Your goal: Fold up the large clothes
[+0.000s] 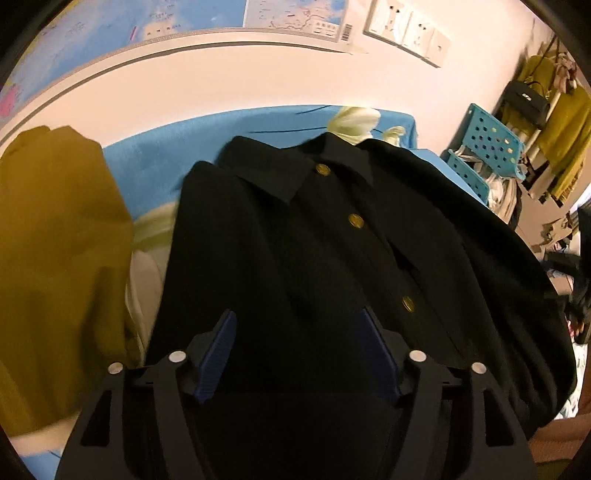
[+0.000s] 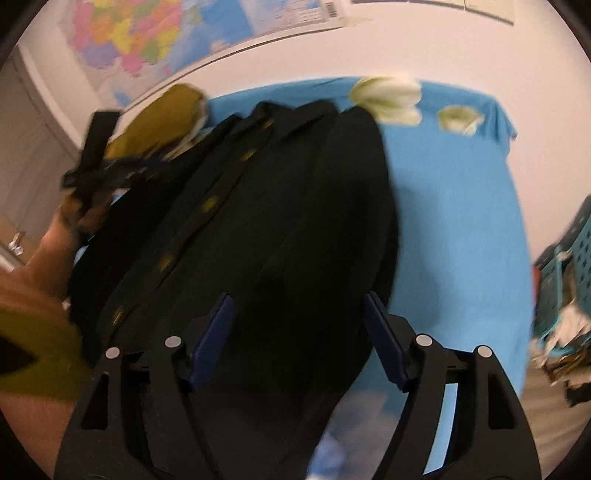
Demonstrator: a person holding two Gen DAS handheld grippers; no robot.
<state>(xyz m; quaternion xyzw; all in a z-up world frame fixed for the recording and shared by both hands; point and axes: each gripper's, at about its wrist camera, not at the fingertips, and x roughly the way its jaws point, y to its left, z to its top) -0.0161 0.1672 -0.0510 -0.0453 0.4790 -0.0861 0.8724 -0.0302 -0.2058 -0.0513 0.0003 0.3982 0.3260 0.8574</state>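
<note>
Your black button-front jacket with a flat collar and round gold buttons (image 1: 332, 258) lies spread, front up, on the bright blue cloth printed with pale cream flowers (image 1: 155, 155) that covers the table, its collar toward the wall and its hem toward you. Three gold buttons run down its middle in the left wrist view; in the right wrist view the jacket (image 2: 258, 221) is blurred and its near edge reaches between your fingers. Your left gripper (image 1: 299, 354) hovers over the lower front of the jacket with its jaws standing wide apart, the blue ribbed pads (image 1: 218, 354) clear of the fabric and nothing held. Your right gripper (image 2: 299, 339) is over the jacket's right-hand edge, jaws likewise apart, with dark fabric seen between them but not pinched by the pads. In the right wrist view your left hand (image 2: 70, 221) and bare forearm show at the left edge, gripping the black frame of the other tool. Just to the left of the jacket lies a mustard-yellow garment (image 1: 59, 258), partly over the blue cloth. Behind the table is a pale wall with a coloured map (image 2: 140, 40) and white wall sockets (image 1: 406, 29). To the right stand turquoise perforated plastic baskets (image 1: 487, 147) and a rack with more mustard clothing (image 1: 565, 140).
</note>
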